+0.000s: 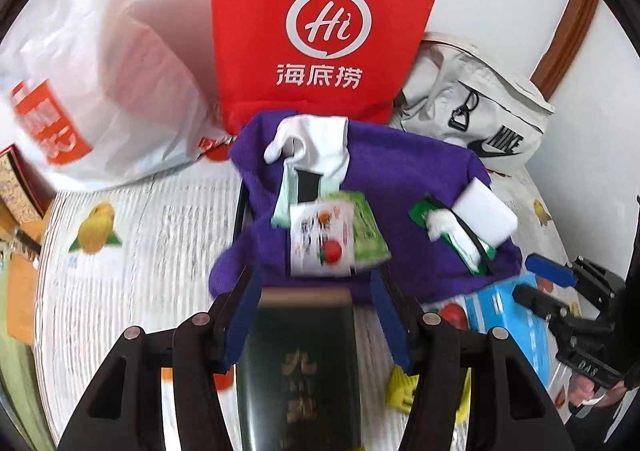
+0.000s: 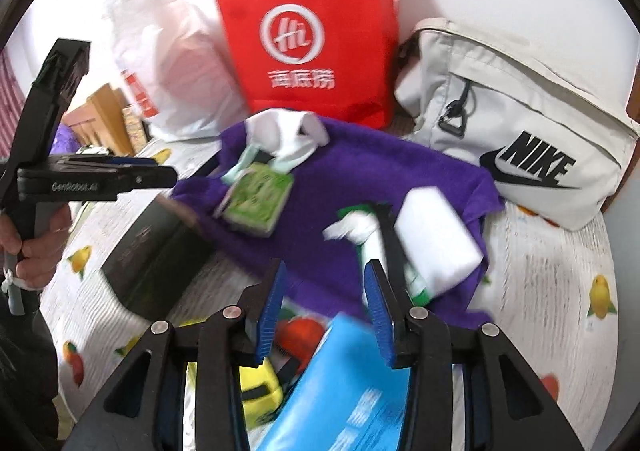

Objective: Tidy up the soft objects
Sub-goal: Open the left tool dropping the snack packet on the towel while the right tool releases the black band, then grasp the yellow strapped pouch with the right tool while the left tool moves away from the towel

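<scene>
A purple cloth (image 1: 404,175) (image 2: 320,211) lies on the fruit-print table cover, with a white glove (image 1: 312,143) (image 2: 286,135), green tissue packets (image 1: 340,235) (image 2: 258,197), a white sponge block (image 1: 486,217) (image 2: 436,243) and a green-and-white wrapped item (image 1: 460,239) (image 2: 376,239) on it. My left gripper (image 1: 316,315) is open, with a dark green box (image 1: 300,367) (image 2: 160,251) between its fingers. My right gripper (image 2: 324,307) is open above a blue box (image 2: 344,387) (image 1: 508,315), just short of the cloth's near edge.
A red "Hi" bag (image 1: 320,27) (image 2: 304,39), a white plastic bag (image 1: 100,91) (image 2: 172,67) and a white Nike bag (image 1: 480,111) (image 2: 516,123) stand behind the cloth against the wall. A yellow packet (image 1: 404,391) (image 2: 260,391) lies at the front.
</scene>
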